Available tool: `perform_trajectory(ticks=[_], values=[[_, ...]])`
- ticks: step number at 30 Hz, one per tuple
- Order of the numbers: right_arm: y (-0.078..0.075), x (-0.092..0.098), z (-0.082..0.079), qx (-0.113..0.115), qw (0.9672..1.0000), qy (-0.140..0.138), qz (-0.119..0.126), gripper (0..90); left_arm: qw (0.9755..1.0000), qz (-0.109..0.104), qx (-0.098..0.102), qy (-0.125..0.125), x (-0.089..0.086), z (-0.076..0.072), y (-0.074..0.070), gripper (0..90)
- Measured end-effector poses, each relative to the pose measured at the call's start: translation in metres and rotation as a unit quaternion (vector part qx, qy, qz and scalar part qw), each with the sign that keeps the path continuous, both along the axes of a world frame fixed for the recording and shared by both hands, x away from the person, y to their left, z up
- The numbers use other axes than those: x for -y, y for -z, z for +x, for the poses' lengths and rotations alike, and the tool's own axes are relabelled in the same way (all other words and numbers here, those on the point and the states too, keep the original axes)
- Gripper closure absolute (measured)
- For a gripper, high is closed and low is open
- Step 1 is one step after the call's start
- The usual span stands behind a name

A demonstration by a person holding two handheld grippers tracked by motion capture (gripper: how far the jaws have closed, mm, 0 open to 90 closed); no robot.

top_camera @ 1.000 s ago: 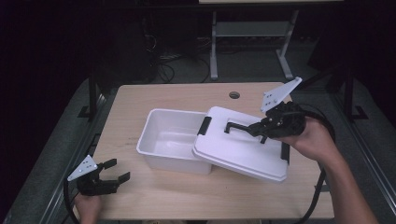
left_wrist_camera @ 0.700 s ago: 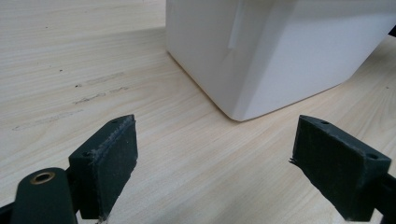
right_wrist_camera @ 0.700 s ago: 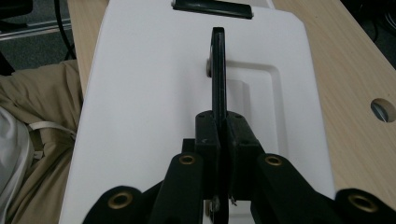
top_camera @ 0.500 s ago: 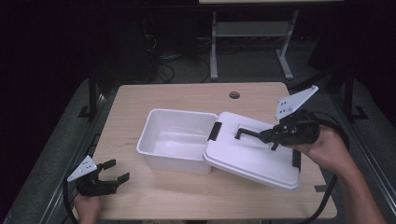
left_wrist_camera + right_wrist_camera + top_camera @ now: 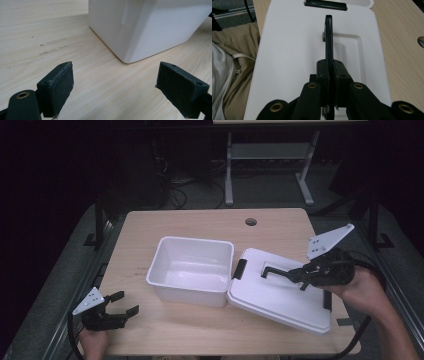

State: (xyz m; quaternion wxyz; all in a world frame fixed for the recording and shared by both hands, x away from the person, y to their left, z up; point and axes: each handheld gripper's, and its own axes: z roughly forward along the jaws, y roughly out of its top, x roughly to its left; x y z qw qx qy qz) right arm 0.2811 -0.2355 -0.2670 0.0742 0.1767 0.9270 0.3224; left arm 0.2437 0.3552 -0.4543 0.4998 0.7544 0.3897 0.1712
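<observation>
Since the earlier frames the white lid (image 5: pixel 282 292) had travelled rightward off the white bin (image 5: pixel 192 270), carried by the right tongs (image 5: pixel 295 274), and had come lower toward the worktop (image 5: pixel 200 222). Now it lay tilted to the right of the bin, its left edge close against the bin's right wall and its far side near the worktop's right front corner. The right tongs were clenched on the lid's black handle (image 5: pixel 329 37), the thin bar pinched upright between the pads in the right gripper view. A black latch (image 5: pixel 240 269) showed at the lid's left end. The left tongs (image 5: pixel 122 304) had kept their place at the worktop's front left corner, released, with nothing between the pads (image 5: pixel 60 85), pointing toward the bin's near corner.
</observation>
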Motion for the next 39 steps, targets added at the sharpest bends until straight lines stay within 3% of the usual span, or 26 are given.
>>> perform_trajectory(ticks=[7, 17, 39], values=[[0.007, 0.011, -0.007, -0.002, 0.9999, 0.003, 0.01, 84.7, 1.0, 0.002, -0.001, 0.0, 0.0, 0.0, 0.0, 13.1], [0.025, 0.017, -0.011, -0.017, 0.9998, 0.005, 0.006, 84.7, 1.0, -0.002, 0.0, -0.003, 0.0, 0.0, 0.0, 13.1], [0.075, 0.012, 0.002, -0.051, 0.9987, 0.002, 0.008, 84.7, 1.0, -0.002, 0.007, -0.005, -0.002, -0.001, -0.001, 13.1]])
